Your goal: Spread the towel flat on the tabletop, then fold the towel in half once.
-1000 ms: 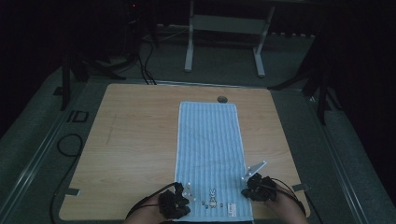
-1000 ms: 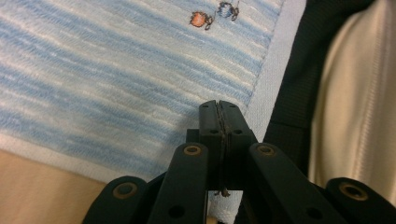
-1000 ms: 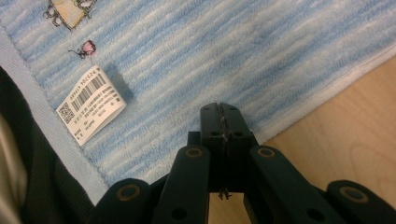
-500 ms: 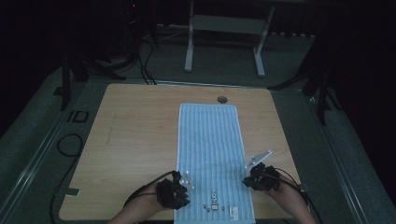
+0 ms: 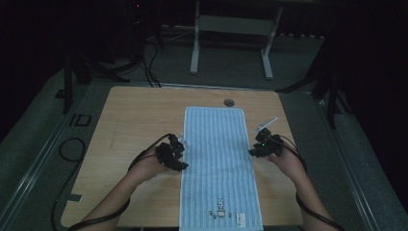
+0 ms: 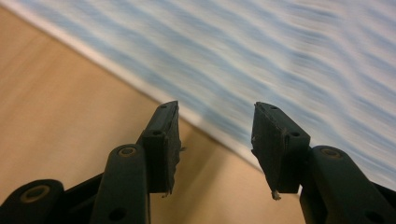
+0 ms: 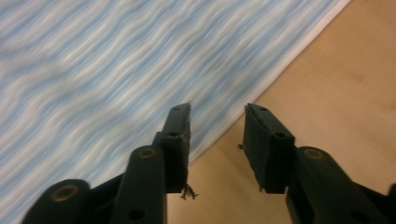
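Striped towel point(image 5: 219, 159) flat on worktop point(image 5: 139, 120): soft, light, limp; best pinched at long hems. Left gripper point(image 6: 215, 135), right gripper point(image 7: 217, 135) just opening, both empty.

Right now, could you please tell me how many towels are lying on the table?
1: a blue striped towel lies flat down the middle of the wooden table, reaching its near edge. Nothing seems hidden.

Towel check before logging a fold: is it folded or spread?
Spread: the towel lies flat, full length on the table.
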Demonstrator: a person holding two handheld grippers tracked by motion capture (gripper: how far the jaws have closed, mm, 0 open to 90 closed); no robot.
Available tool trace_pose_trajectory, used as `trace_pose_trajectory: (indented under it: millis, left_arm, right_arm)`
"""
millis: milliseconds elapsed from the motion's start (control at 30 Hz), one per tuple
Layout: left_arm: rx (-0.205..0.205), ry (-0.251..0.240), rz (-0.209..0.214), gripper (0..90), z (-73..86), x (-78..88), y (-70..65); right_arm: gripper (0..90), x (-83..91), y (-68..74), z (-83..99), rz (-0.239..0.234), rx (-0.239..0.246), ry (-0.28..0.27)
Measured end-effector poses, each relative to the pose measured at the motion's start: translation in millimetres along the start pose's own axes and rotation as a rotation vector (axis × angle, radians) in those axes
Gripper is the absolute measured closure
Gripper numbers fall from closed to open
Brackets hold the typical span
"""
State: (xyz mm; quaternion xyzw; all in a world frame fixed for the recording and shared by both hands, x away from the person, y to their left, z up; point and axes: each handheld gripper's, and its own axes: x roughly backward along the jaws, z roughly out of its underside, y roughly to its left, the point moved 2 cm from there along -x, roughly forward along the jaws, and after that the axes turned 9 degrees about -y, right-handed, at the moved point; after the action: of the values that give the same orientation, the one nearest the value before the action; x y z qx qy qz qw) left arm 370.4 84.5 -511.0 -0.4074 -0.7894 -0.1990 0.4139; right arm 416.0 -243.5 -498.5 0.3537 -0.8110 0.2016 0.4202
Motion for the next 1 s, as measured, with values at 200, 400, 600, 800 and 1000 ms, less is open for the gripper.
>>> trace_pose_trajectory:
  millis: [200,400,600,800,1000]
  left_arm:
    - [0.038,-0.011,-0.045,51.7,-21.7,-29.1,38.3]
    - [0.0,0.018,-0.055,51.7,-41.0,-46.5,50.7]
    - [-0.031,0.098,-0.056,51.7,-42.4,-60.6,52.0]
    - [-0.005,0.089,-0.023,53.7,-36.1,-63.5,56.6]
    - [-0.019,0.084,0.01,83.7,-38.8,-64.7,51.6]
  right_arm:
    - [56.5,-28.5,-18.2,-23.0,-0.009,0.022,0.026]
    - [56.1,-54.3,-21.5,-31.1,-0.025,0.084,0.072]
    - [57.1,-66.7,-26.9,-29.3,-0.024,0.069,0.113]
    - [68.3,-68.3,-30.7,-26.2,-0.052,0.041,0.132]
    - [84.4,-67.7,-32.4,-27.0,-0.069,0.045,0.153]
